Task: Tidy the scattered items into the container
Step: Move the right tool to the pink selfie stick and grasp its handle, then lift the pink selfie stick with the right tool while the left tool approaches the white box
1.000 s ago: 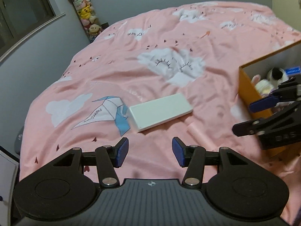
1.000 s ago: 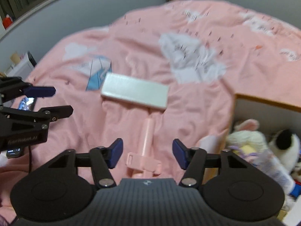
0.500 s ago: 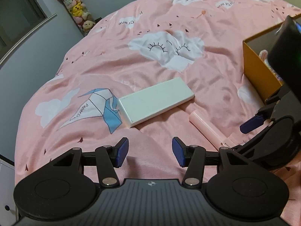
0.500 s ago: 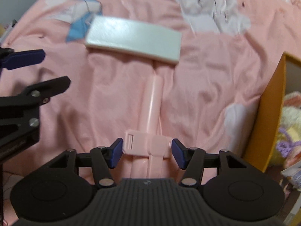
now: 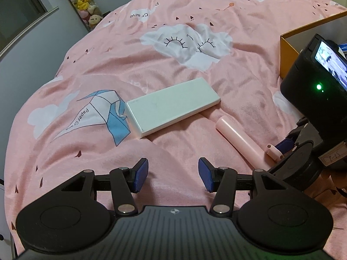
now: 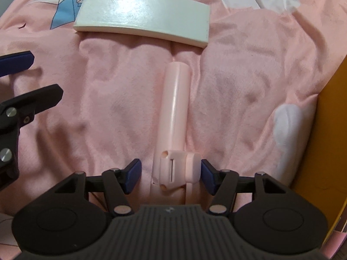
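A pale pink folding stick [image 6: 175,108] with a clamp head lies on the pink bedcover, also seen in the left wrist view [image 5: 236,134]. My right gripper [image 6: 171,176] points steeply down over it. Its jaws are closing around the clamp head; the right pad is at the head, while a gap remains on the left side. A flat white box [image 5: 171,106] lies just beyond the stick. My left gripper [image 5: 173,174] hovers open over bare cover, nearer than the white box, with nothing between its fingers. The orange-walled container [image 5: 288,49] stands at the right.
The container's orange wall [image 6: 331,140] rises close to the right of my right gripper. The left gripper's fingers [image 6: 41,96] reach in from the left of the stick. A tube of plush toys [image 5: 84,2] stands by the far wall beside the bed.
My right gripper has come down and tilted steeply over the pink stick, so its clamp head now sits between the jaws. The left gripper has sunk a little toward the bed.
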A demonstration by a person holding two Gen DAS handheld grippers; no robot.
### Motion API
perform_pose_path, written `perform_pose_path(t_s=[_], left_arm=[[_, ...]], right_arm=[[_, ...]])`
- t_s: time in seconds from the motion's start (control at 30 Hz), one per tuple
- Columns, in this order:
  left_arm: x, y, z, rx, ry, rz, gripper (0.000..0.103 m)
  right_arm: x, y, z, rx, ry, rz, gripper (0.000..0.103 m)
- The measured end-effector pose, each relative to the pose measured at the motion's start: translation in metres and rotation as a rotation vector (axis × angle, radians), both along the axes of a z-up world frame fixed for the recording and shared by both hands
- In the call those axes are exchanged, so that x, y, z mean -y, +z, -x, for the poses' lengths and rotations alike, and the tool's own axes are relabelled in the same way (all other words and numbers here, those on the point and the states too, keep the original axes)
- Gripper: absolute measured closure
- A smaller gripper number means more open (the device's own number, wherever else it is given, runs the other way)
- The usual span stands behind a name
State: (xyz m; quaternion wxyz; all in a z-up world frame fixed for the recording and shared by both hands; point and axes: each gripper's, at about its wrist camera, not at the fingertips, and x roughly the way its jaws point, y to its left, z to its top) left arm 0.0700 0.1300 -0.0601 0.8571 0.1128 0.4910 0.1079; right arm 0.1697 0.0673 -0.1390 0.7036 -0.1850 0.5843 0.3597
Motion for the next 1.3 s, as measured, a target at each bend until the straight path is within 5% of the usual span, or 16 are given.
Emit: perform_pose_path(t_s=[0.47, 0.73, 1.13, 1.3], left_arm=[[-0.003, 0.011, 0.0, 0.05, -0.026, 0.012, 0.043], [0.011, 0.009, -0.01, 0.057, -0.231, -0.188, 0.043], [0.031, -0.034, -0.027, -0.074, -0.545, -0.522, 0.037], [0.032, -0.067, -0.036, -0.132, -0.667, -0.698, 0.037]], right_arm=[[0.021, 0.051, -0.005, 0.12, -0.014, -0.12, 0.056], [0.016, 0.076, -0.023, 0.19, -0.015, -0.151, 0.057], [0.002, 0.03, -0.027, 0.131, 0.062, -0.016, 0.056], [0.004, 0.03, -0.034, 0.112, 0.061, -0.045, 0.054]])
